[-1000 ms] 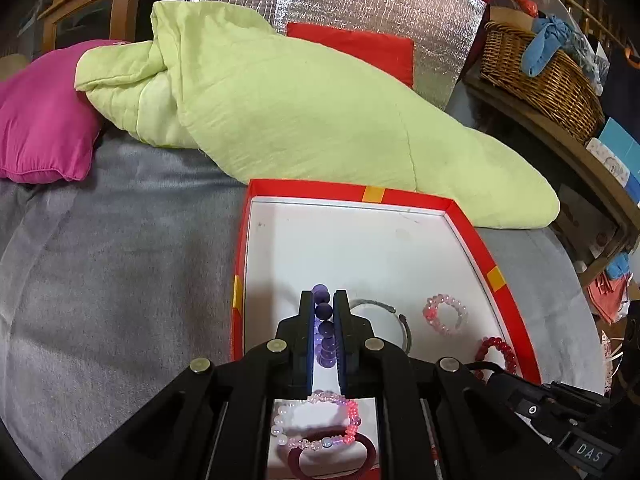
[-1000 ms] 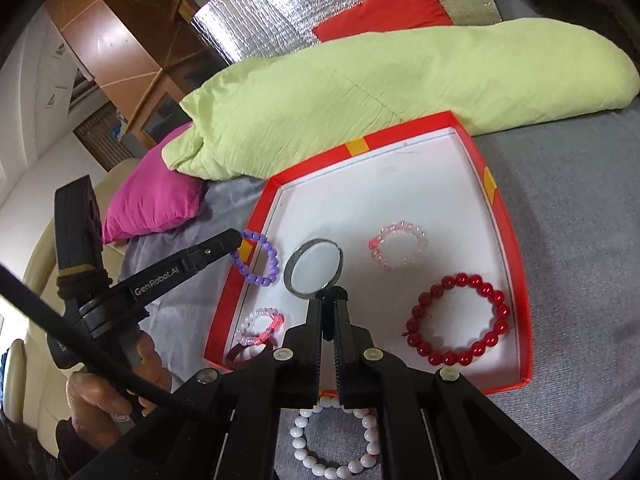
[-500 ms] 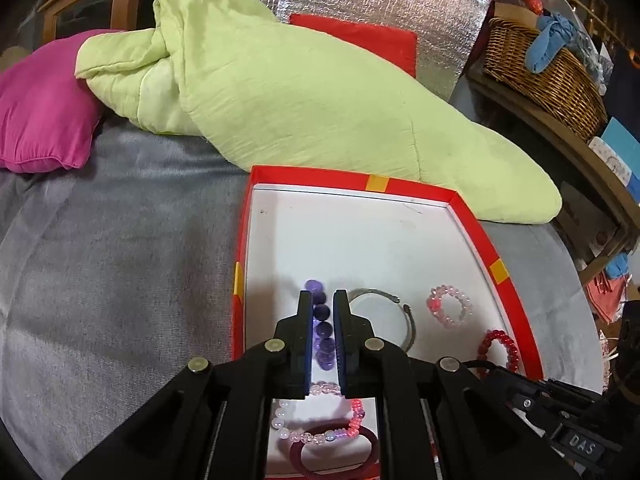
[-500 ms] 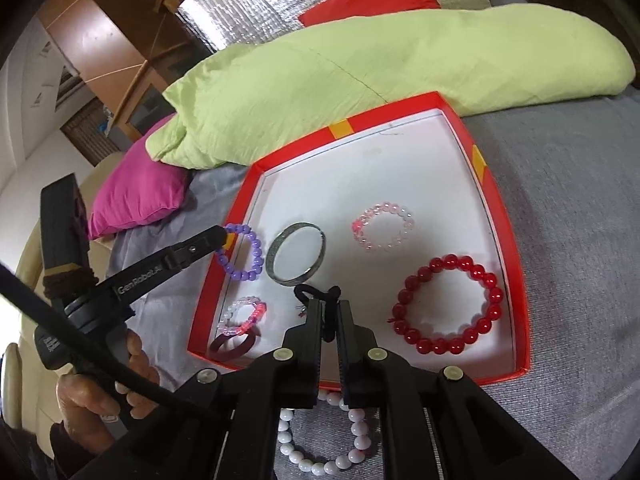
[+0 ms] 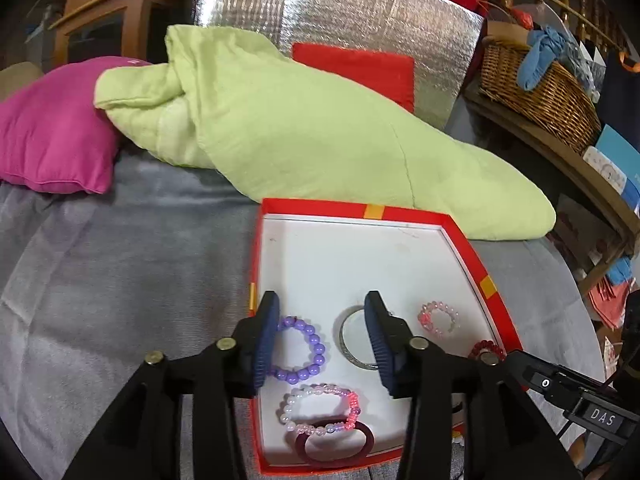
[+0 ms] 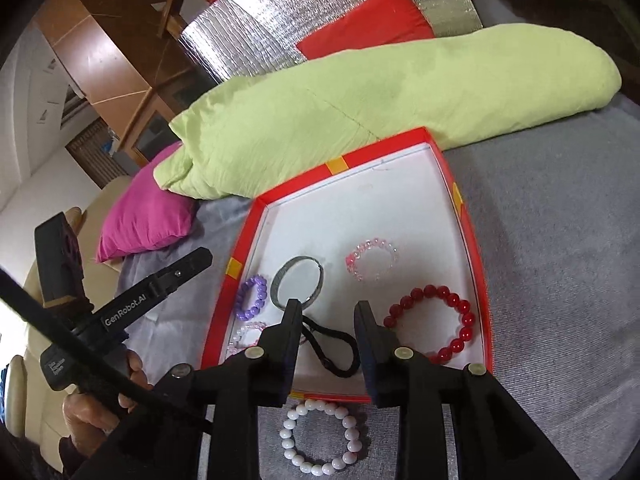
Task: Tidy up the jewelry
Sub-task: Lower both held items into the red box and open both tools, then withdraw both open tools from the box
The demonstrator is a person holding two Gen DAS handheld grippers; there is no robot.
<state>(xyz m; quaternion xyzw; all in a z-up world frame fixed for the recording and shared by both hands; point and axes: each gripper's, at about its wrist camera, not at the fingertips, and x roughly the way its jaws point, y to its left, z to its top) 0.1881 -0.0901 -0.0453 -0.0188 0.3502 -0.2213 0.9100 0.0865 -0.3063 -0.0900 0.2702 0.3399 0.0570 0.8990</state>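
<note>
lying flat in the red box [image 5: 472, 258], the purple bracelet [image 5: 300, 350] sits free between the just-opened left gripper [image 5: 322, 342] jaws; the right gripper [image 6: 326, 330], also just parted, straddles a black cord bracelet [image 6: 332, 344].

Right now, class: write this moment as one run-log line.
left gripper: open, jaws just opened, purple bracelet released in red box | right gripper: open, black cord dropped | white bracelet: outside

Both grippers point forward and downward. The left gripper [image 5: 322, 336] has just been opening its jaws, which now stand apart and grip nothing. The right gripper [image 6: 326, 334] has likewise just been opening, its jaws parted and empty. A hand [image 6: 100, 404] grips the left gripper's handle at lower left.
</note>
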